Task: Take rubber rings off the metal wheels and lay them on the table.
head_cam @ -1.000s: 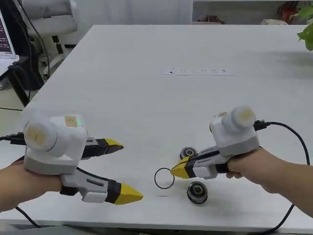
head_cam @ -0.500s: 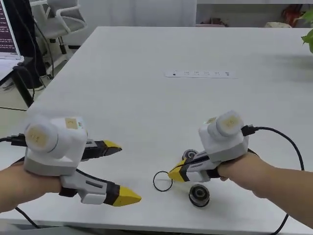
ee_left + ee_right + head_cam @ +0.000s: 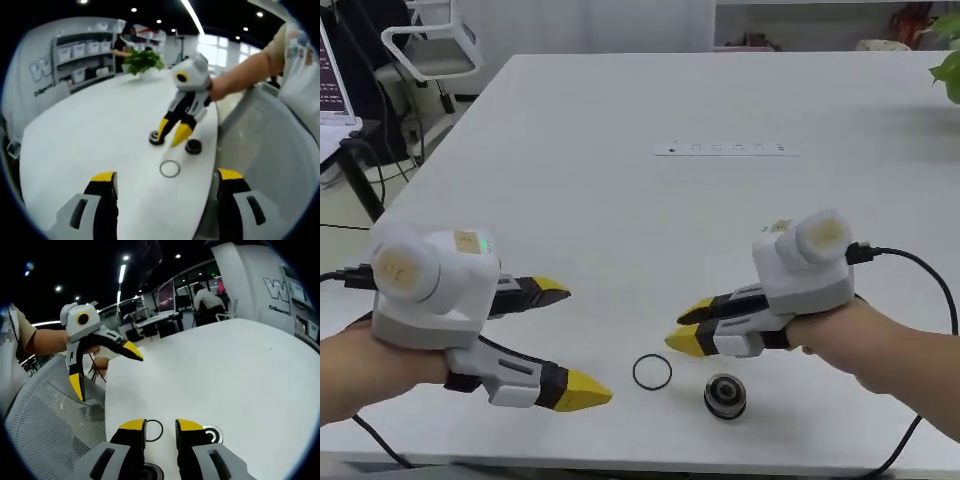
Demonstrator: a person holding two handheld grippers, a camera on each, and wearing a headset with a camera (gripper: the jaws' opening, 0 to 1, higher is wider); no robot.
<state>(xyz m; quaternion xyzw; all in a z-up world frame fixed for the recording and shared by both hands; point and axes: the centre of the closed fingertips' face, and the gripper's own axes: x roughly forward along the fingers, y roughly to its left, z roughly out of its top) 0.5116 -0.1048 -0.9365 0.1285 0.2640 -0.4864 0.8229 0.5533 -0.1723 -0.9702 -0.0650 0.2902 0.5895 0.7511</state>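
- The thin black rubber ring (image 3: 652, 372) lies flat on the white counter (image 3: 620, 190), close to the near edge and touching nothing.
- The right tool (image 3: 681, 329) hangs just above the ring and to its right. Its yellow-tipped jaws are a narrow gap apart with nothing between them. In the right gripper view, part of the ring shows on the counter through that gap, just past the tips.
- A small metal wheel with a black rubber rim (image 3: 725, 395) sits just right of the ring, apart from it. It is nearer the counter's edge than the right tool's jaws.
- A second metal wheel (image 3: 156, 138) stands on the far side of those jaws. In the left gripper view the right tool's tips point down between the two wheels, and the loose ring lies on the near side of both.
- The left tool (image 3: 582, 345) is held to the left of the ring, its jaws spread wide and empty. Its tips point towards the ring but stay apart from it.
- Ring and wheels crowd the near edge — little counter lies on that side. Beyond them the surface runs broad and bare to a flat white strip (image 3: 725, 148), well apart from the work.
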